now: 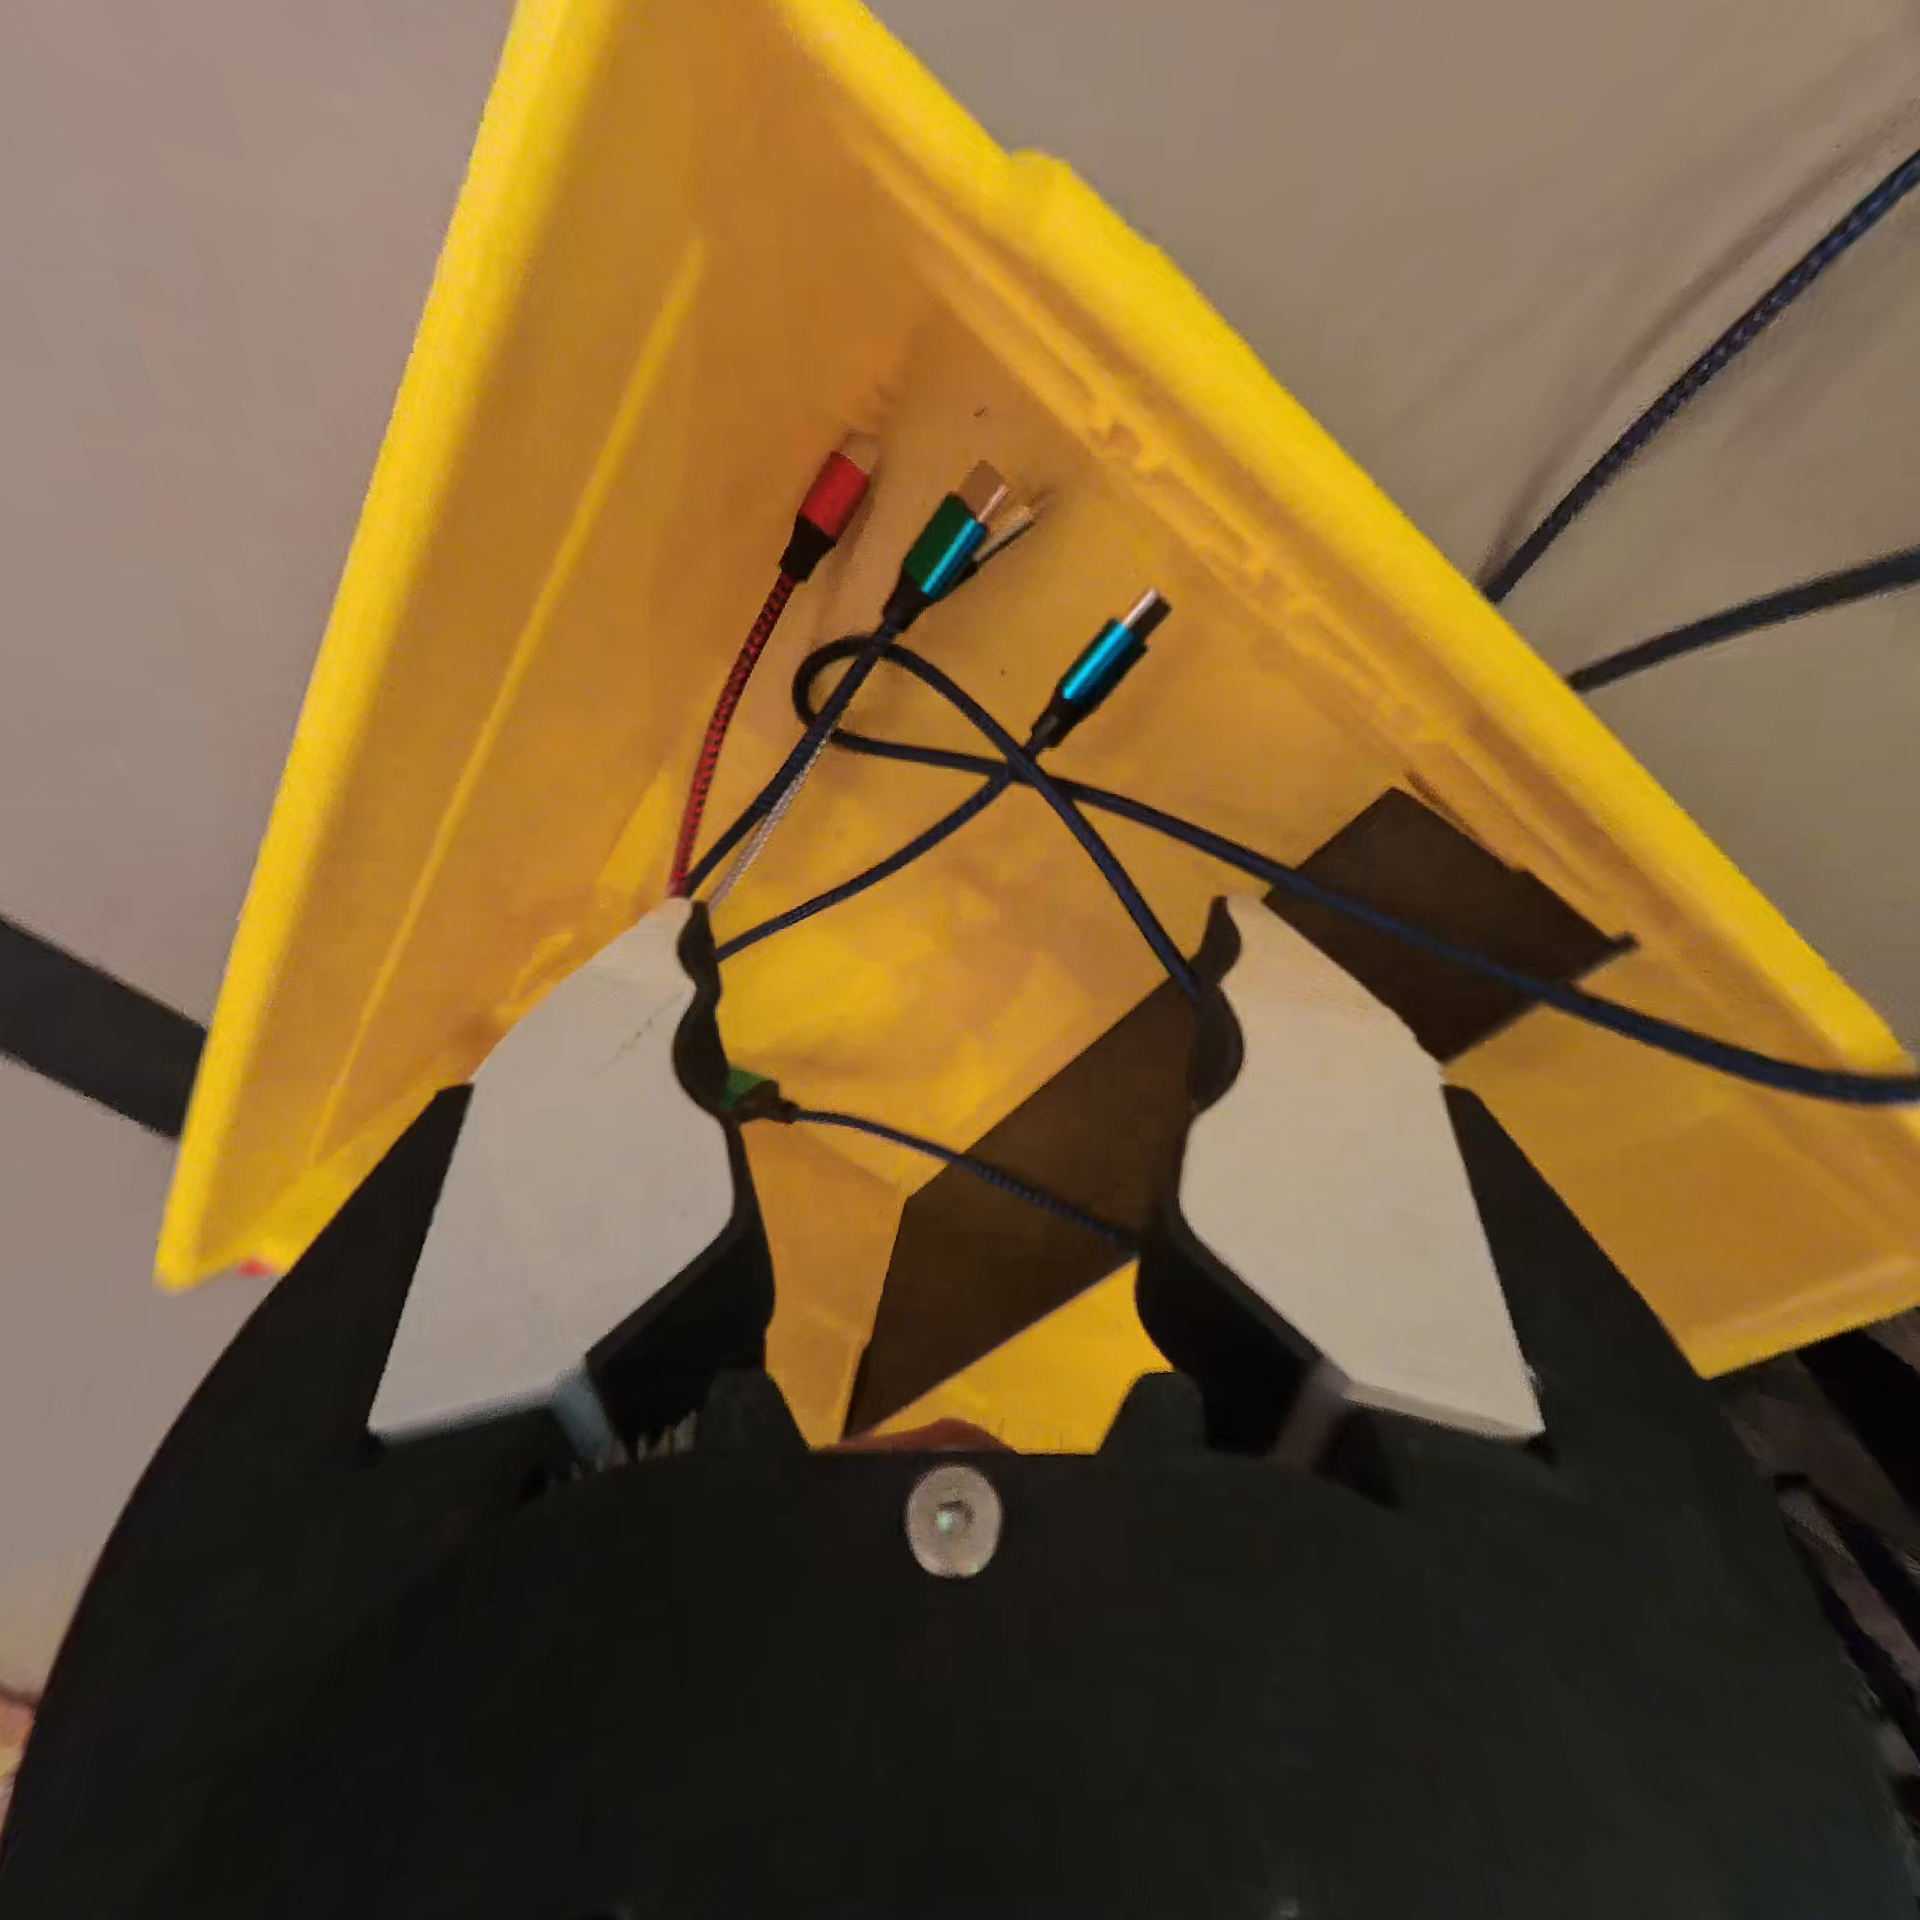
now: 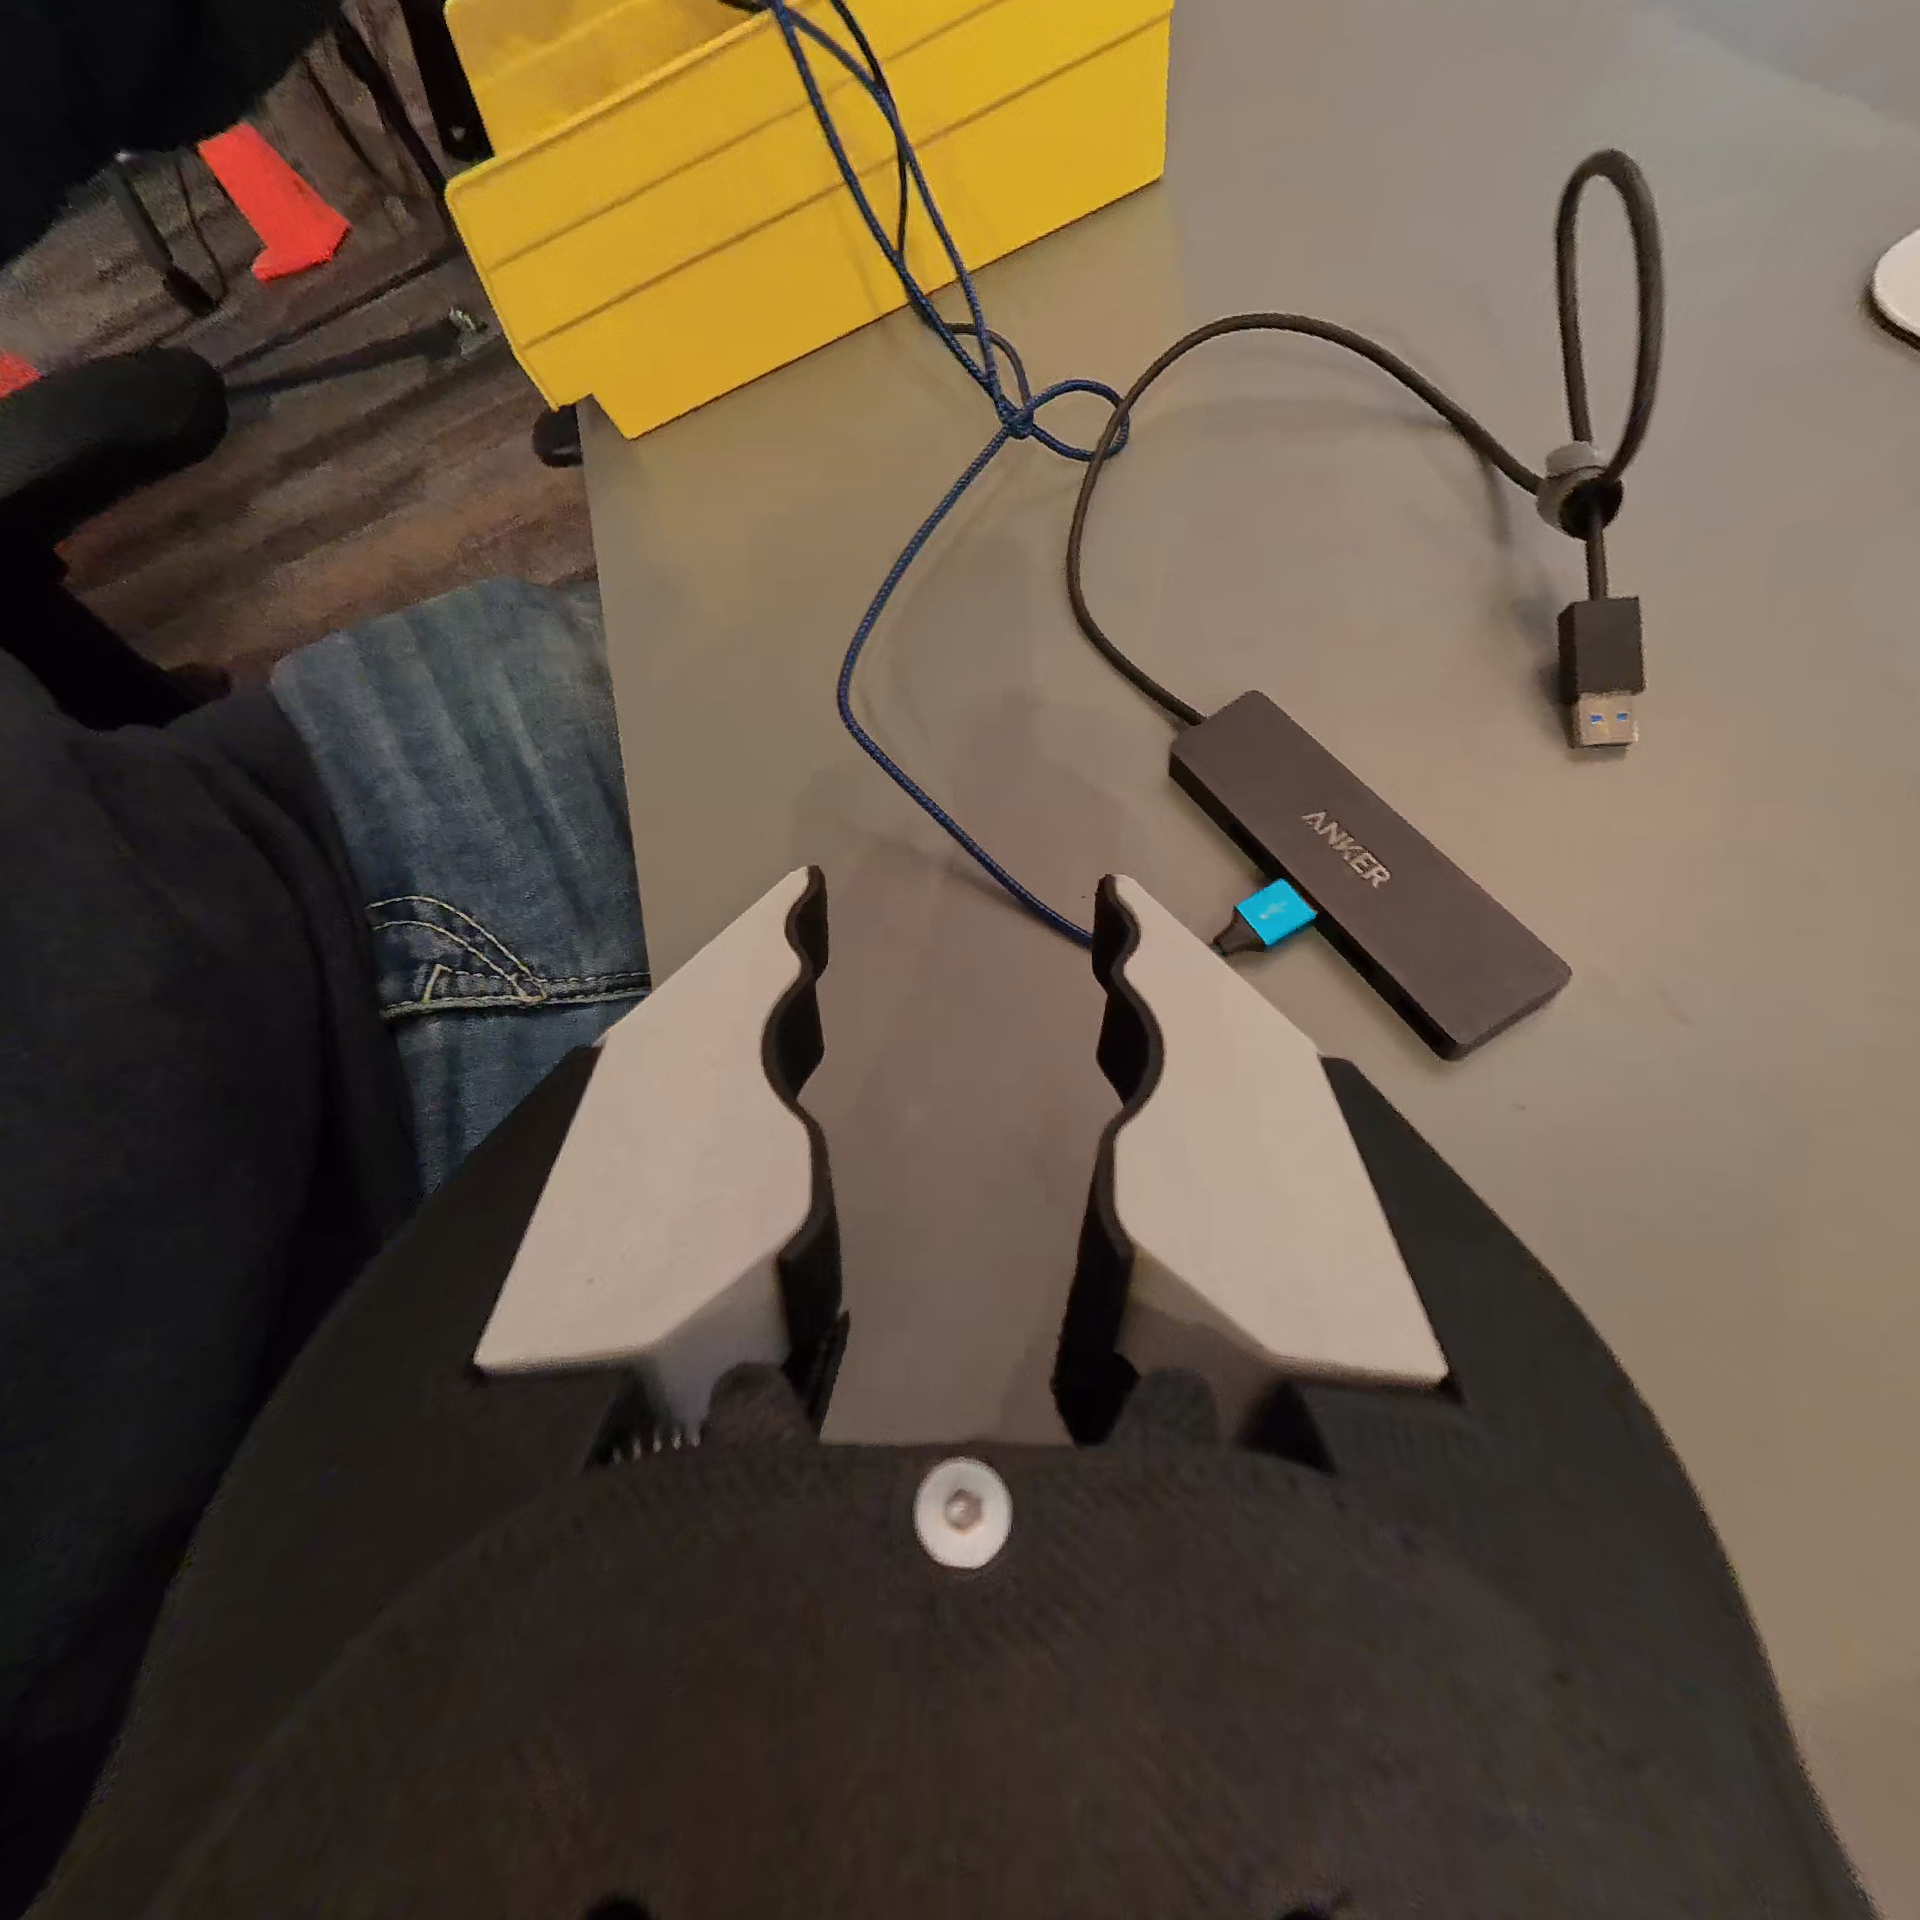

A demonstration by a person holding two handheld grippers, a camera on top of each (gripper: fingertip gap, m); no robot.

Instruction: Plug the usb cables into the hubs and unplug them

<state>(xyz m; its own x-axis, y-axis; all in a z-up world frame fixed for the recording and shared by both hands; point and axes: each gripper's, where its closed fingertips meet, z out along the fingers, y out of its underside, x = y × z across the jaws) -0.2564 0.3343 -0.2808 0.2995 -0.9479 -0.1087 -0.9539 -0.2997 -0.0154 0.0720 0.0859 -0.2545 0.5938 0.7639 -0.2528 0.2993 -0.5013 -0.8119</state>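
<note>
Looking first at the hub (image 2: 1369, 871), I find it lying flat on the grey bench (image 2: 1351, 1351) just ahead and to the right of my right tool (image 2: 961, 888), with a blue plug (image 2: 1273, 914) seated in its near long edge and that plug's dark blue braided cable (image 2: 883, 644) curving back to the yellow bin (image 2: 810, 208). My right tool is released, jaws parted over bare bench, touching nothing. My left tool (image 1: 956, 914) hangs over the bin interior (image 1: 935, 312), jaws wide, grasping nothing, though a small green plug (image 1: 746, 1089) sits against the inner face of its left finger; whether it is merely touching or snagged there I cannot quite tell through the blur. The danger is the tangle: the blue cables cross and loop both inside the bin and on the bench near its corner, so pulling any one connector could drag the others, tug the seated plug sideways, or slide the light hub across the bench. The hub's own black lead (image 2: 1299, 343) with its loose connector (image 2: 1602, 665) could be swept along too. Only the left wrist view shows the spare ends, a red plug (image 1: 836, 488), a green and teal plug (image 1: 943, 545) and a teal plug (image 1: 1107, 655); only the right shows the hub, the seated plug and the bench.
</note>
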